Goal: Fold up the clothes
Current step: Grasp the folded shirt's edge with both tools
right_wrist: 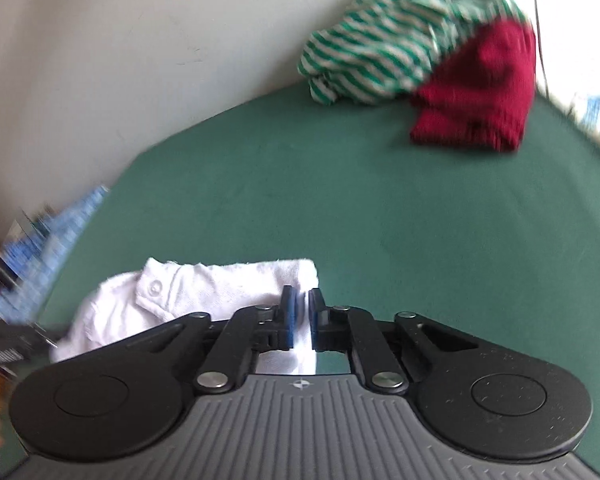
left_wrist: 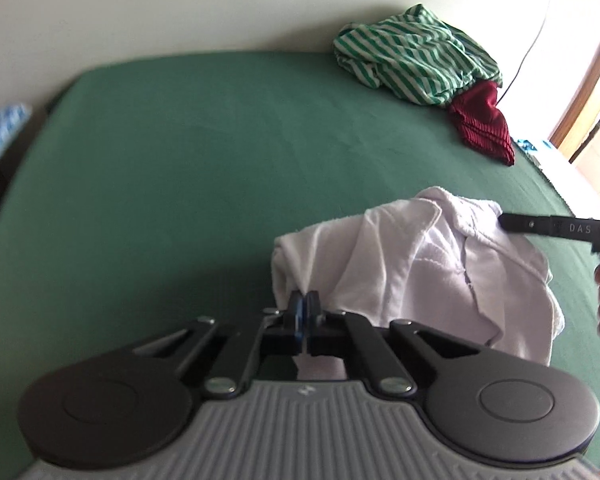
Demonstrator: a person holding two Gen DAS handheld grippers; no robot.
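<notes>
A white garment with a collar and a button lies bunched on the near part of the green bed sheet. My left gripper is shut on a fold at its left edge, the pads pressed together over the cloth. In the right wrist view the right gripper pinches the corner of the white garment, with white cloth filling the narrow gap between its blue pads. From the left wrist view the right gripper meets the garment's far right edge, a hand behind it.
A green-and-white striped garment and a dark red knit are heaped at the bed's far right corner by the wall. A blue patterned cloth lies off the left edge. Bare sheet spreads between the pile and the white garment.
</notes>
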